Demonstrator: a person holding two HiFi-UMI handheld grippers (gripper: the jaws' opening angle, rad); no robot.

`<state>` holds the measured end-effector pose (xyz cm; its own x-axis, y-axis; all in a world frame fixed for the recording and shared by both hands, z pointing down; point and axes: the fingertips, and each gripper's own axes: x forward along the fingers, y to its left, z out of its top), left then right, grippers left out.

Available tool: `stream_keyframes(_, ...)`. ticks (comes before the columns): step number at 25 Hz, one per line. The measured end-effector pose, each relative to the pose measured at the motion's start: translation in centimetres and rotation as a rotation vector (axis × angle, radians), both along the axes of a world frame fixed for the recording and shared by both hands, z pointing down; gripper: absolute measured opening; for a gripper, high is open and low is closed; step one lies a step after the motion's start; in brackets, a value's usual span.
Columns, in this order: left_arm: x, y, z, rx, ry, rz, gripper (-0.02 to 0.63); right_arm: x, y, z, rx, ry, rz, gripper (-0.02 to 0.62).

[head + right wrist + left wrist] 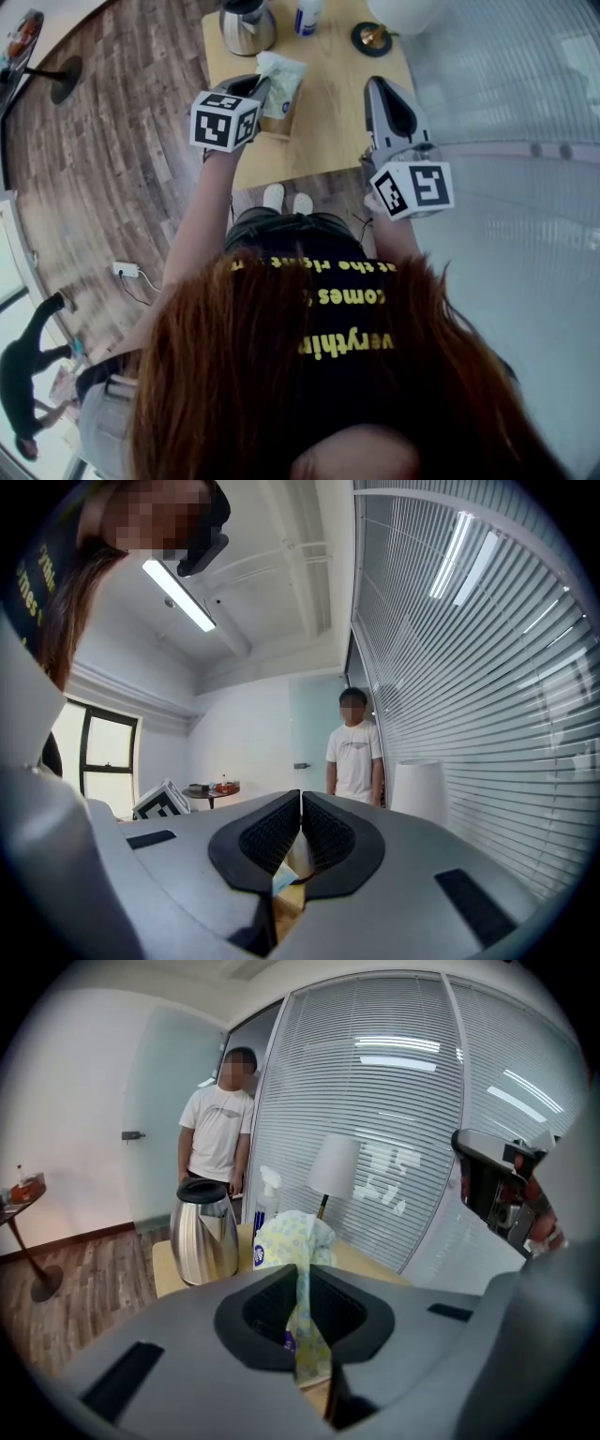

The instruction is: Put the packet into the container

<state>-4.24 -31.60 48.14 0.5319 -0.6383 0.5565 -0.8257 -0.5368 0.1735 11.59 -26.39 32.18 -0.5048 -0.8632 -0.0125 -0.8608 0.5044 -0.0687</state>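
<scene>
Room: an office with a wood-plank floor (112,141) and a glass wall with white blinds (394,1119).
Surface: a light wooden table (333,122) is set against the blinds side.
Left gripper (304,1321): its jaws are clenched on a thin fold of the packet. The fold is pinched between the dark pads and runs up out of them.
Packet (292,1241): pale yellow-green and printed with small flowers. It is held upright just ahead of the left gripper, above the table's near left part. In the head view its lower end is seen at a tan container (279,120). How far in it sits cannot be made out.
Right gripper (300,829): its jaws are closed together and nothing is gripped between them. It is held over the table's right side, well apart from the packet.
Marker cubes: one is seen on each gripper, left (225,120) and right (415,190).
Kettle (203,1232): steel with a black lid, upright at the table's far left, beyond the packet.
Spray bottle (265,1208): stood just beside the kettle.
Lamp (333,1166): white shade on a dark round base, at the far right of the table.
Bystander (216,1133): a person in a white T-shirt is seen standing behind the table near a door.
</scene>
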Motion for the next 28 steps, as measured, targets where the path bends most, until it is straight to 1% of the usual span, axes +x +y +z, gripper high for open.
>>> stream_keyframes(7, -0.2, -0.2, 3.0, -0.119, -0.026, 0.007, 0.029, -0.3, -0.6, 0.1, 0.000, -0.004, -0.015, 0.017)
stream_keyframes(15, -0.7, 0.2, 5.4, -0.248, -0.038, -0.017, 0.029, -0.2, -0.8, 0.1, -0.004, -0.006, -0.026, 0.017)
stream_keyframes(23, -0.8, 0.5, 7.4, -0.312, -0.073, -0.032, 0.029, 0.4, -0.8, 0.0, -0.007, -0.005, -0.024, 0.017)
stream_keyframes(28, -0.8, 0.4, 7.9, -0.323, -0.083, -0.042, 0.031, 0.7, -0.9, 0.1, -0.007, -0.009, -0.021, 0.017)
